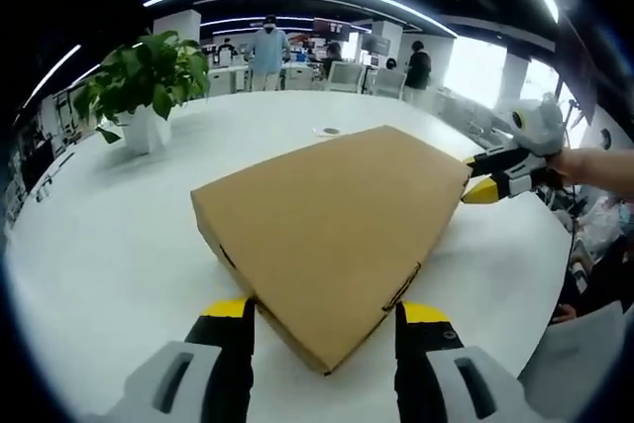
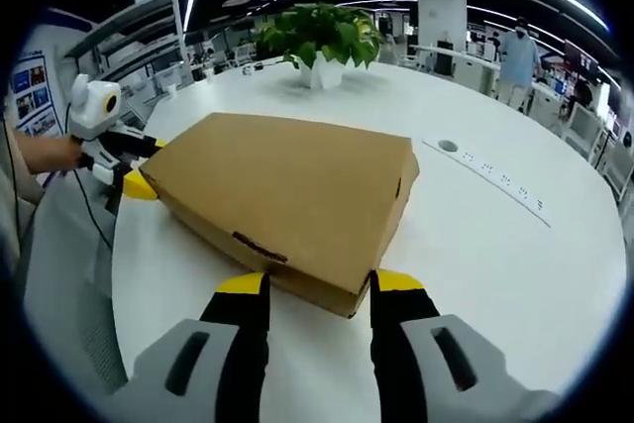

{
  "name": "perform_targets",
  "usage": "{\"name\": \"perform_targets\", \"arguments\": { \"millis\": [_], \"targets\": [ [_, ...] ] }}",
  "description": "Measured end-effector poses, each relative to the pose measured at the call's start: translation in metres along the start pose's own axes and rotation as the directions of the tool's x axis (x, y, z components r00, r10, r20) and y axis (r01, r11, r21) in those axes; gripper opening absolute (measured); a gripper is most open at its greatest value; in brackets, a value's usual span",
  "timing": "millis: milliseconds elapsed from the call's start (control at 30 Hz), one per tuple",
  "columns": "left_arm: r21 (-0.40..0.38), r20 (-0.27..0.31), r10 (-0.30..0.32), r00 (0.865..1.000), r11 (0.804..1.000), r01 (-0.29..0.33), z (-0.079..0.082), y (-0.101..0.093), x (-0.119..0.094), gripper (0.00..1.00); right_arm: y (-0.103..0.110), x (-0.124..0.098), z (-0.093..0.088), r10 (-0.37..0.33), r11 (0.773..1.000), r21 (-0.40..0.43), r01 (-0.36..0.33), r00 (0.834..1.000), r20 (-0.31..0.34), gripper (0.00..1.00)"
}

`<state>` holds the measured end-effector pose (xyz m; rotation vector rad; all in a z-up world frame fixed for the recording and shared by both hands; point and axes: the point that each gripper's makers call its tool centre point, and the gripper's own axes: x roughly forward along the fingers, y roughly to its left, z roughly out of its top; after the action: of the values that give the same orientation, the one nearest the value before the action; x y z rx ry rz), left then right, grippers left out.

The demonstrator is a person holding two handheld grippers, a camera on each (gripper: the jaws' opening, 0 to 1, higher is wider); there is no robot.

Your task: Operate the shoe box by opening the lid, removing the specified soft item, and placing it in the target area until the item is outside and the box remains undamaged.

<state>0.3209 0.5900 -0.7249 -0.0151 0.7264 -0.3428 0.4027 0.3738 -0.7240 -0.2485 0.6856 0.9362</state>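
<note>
A: Start with the big things. Where does the shoe box (image 1: pixel 332 235) lie?

B: Flat on the white table (image 1: pixel 119 245), lid down and closed, a potted plant (image 1: pixel 144 86) well behind it. Its long axis runs between the two grippers, so each one faces an opposite end.

A: And the left gripper (image 1: pixel 322 314)?

B: In the left gripper view its jaws stand apart, released, with the near corner of the box poking in between the yellow tips. They grasp nothing. From the right gripper view the same gripper (image 2: pixel 139 180) sits at the far left corner, its tip just beside or touching the cardboard; I can't tell which.

A: The right gripper (image 2: pixel 312 289)?

B: Also spread and empty, straddling the near corner of the box in its own view. In the left gripper view it (image 1: pixel 490 185) is at the far right corner, touching or almost.

A: So which is nearer?

B: Neither, I'd judge; both are at the box, at opposite ends. The lid edge lies straight ahead of each, so lifting it likely needs both working together, gently, to spare the cardboard.
</note>
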Motion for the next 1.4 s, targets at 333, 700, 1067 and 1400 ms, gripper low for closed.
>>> {"name": "perform_targets", "arguments": {
  "millis": [333,700,1067,1400],
  "targets": [
    [0.045,-0.036,-0.049,0.998,0.998,0.05,-0.006,0.006,-0.007,0.56,0.018,-0.006,-0.007,-0.038,0.998,0.046,0.038,0.999,-0.002,0.36],
    [0.098,-0.087,-0.099,0.991,0.989,0.107,-0.011,0.012,-0.013,0.56,0.039,-0.012,-0.015,-0.083,0.992,0.09,0.083,0.997,-0.001,0.35],
    [0.154,-0.121,-0.138,0.983,0.976,0.156,-0.018,0.019,-0.021,0.55,0.06,-0.019,-0.021,-0.114,0.986,0.122,0.111,0.993,0.022,0.34],
    [0.18,-0.132,-0.165,0.977,0.966,0.187,-0.022,0.023,-0.026,0.55,0.073,-0.023,-0.026,-0.142,0.981,0.139,0.136,0.989,0.038,0.33]
  ]
}}
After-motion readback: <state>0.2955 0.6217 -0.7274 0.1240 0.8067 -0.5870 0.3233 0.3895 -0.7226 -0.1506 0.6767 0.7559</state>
